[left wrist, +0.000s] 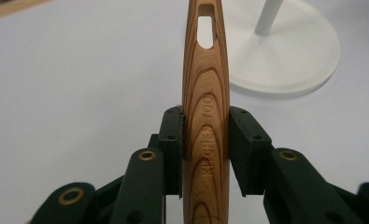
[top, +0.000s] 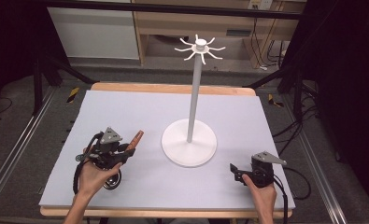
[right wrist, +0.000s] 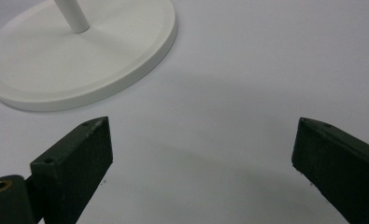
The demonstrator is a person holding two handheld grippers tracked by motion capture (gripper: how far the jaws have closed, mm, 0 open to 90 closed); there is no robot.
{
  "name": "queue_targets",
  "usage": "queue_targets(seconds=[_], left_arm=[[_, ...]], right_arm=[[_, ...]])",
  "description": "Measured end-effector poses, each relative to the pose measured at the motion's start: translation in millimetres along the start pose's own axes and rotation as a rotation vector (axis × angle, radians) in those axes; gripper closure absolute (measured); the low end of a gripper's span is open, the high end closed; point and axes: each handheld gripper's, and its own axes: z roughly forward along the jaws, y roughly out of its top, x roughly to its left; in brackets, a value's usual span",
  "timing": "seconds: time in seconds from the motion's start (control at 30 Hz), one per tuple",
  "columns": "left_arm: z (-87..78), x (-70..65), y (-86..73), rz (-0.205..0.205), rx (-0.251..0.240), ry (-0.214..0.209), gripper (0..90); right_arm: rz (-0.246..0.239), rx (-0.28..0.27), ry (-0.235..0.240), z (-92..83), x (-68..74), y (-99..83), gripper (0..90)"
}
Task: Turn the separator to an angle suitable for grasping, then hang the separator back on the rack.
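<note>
High view: left gripper raised a little off the pale grey table, held in the person's left hand, jaws clamped on a wooden handle that juts up and to the right toward the white stand. Below that gripper, near the hand, a round shiny metal part, possibly the utensil's bowl; hard to tell. Stand made of a round flat base, a tall thin pole and a crown of curved hooks at the top. Right gripper low on the table's right side, in the right hand, well apart from the stand's base and from the left gripper.

Left gripper view: both black pads pressed against the sides of the wooden handle, upright between them, striped grain, an engraved line of letters on its face, a slotted hanging hole near its far end. Stand's base beyond and to the right, pole rising from it, table surface all around.

Right gripper view: right gripper spread wide, nothing between the two black pads, bare table beneath. Stand's round base ahead at upper left, foot of the pole on it, clear of the jaws.
</note>
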Motion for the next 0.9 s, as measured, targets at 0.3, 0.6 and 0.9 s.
queue_targets(seconds=[0.3, 0.6, 0.9], left_arm=[[-21.1, -1.2, 9.3, -0.015, -0.153, -0.003, 67.4], [-36.4, -7.1, 23.1, -0.012, -0.242, -0.023, 67.4], [-48.7, -15.8, 38.2, 0.003, -0.328, -0.035, 67.4]], right_arm=[[0.000, -0.019, -0.006, -1.7, 0.2, 0.1, 5.9], [-0.006, -0.021, -0.004, -1.6, 0.3, 0.1, 5.9], [-0.011, -0.019, -0.006, -1.0, 1.5, -0.5, 6.0]])
